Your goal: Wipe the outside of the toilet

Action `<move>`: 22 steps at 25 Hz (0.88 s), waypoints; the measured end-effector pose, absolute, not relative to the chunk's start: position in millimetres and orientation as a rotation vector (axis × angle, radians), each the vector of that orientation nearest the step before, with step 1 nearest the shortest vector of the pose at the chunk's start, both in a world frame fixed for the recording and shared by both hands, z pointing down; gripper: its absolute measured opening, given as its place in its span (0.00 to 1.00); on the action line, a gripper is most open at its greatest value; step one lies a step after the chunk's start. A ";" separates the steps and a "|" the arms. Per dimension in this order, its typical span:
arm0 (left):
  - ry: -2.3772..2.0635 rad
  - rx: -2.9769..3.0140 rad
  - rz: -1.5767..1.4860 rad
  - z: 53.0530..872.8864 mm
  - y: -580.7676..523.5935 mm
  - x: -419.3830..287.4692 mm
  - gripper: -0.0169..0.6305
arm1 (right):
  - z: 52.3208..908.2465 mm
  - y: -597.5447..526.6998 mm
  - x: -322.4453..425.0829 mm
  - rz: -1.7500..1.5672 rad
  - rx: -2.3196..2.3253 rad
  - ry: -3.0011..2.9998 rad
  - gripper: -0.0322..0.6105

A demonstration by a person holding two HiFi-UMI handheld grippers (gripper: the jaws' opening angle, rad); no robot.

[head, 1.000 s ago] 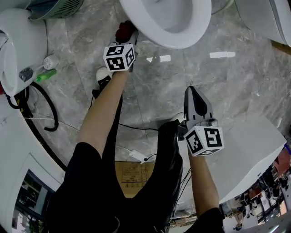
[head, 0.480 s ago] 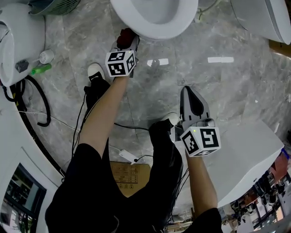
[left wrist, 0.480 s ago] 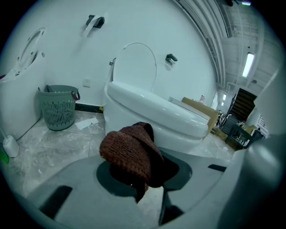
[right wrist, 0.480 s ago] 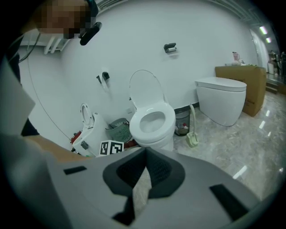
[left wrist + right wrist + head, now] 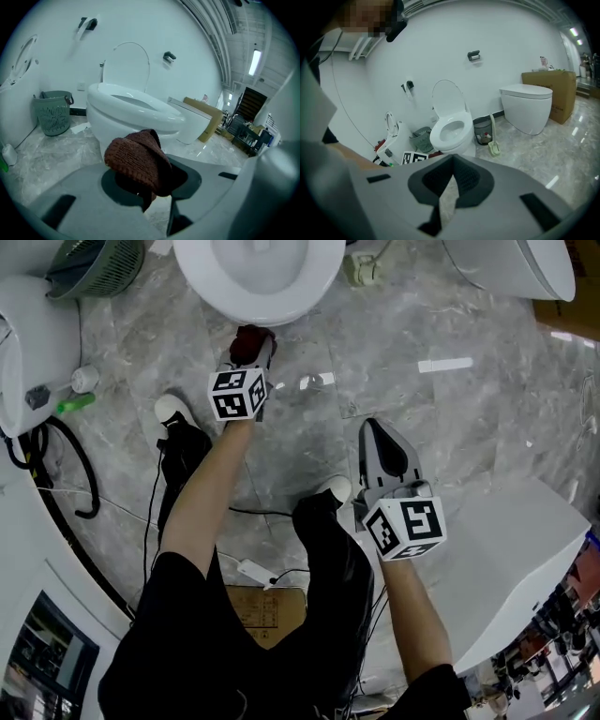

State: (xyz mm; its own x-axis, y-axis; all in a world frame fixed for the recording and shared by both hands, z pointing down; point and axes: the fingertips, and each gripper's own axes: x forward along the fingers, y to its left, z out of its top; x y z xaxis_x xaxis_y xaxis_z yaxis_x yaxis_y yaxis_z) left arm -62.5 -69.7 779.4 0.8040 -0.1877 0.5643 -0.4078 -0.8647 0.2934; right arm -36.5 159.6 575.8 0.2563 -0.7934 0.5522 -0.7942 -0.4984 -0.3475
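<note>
The white toilet [image 5: 258,282] stands at the top of the head view, lid up. My left gripper [image 5: 251,345] is shut on a dark brown knitted cloth [image 5: 248,339] and holds it low, just before the bowl's front. In the left gripper view the cloth [image 5: 138,159] bulges out of the left gripper [image 5: 151,182], and the toilet's outer wall [image 5: 117,124] rises right behind it. My right gripper [image 5: 369,427] hangs above the floor further back, shut with nothing in it. The right gripper view shows the right gripper [image 5: 452,164] closed and the toilet [image 5: 451,131] beyond.
A green basket [image 5: 98,263] stands left of the toilet, with a white unit [image 5: 33,343], a green-tipped bottle [image 5: 75,402] and black hose [image 5: 70,465] further left. A second toilet [image 5: 511,263] is at the upper right. A bin with a brush [image 5: 483,129] stands between the toilets. Cables cross the floor by the feet.
The left gripper with the cloth has slid from the bowl's left underside round to its front. The view has drifted. The right gripper holds its place.
</note>
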 end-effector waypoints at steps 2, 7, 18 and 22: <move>-0.370 2.609 0.778 776.5 -49.6 -47.1 0.19 | 571.6 173.2 -30.6 1.093 2.509 -1.572 0.05; -0.415 2.522 0.749 770.3 -28.8 -23.8 0.19 | 563.0 212.5 -8.5 1.076 2.551 -1.545 0.05; -0.343 2.677 0.812 629.6 61.9 -25.9 0.20 | 468.3 289.1 34.1 1.103 2.489 -1.767 0.05; -0.321 2.713 0.826 541.7 92.7 -23.9 0.20 | 397.1 312.9 43.2 1.049 2.395 -1.849 0.05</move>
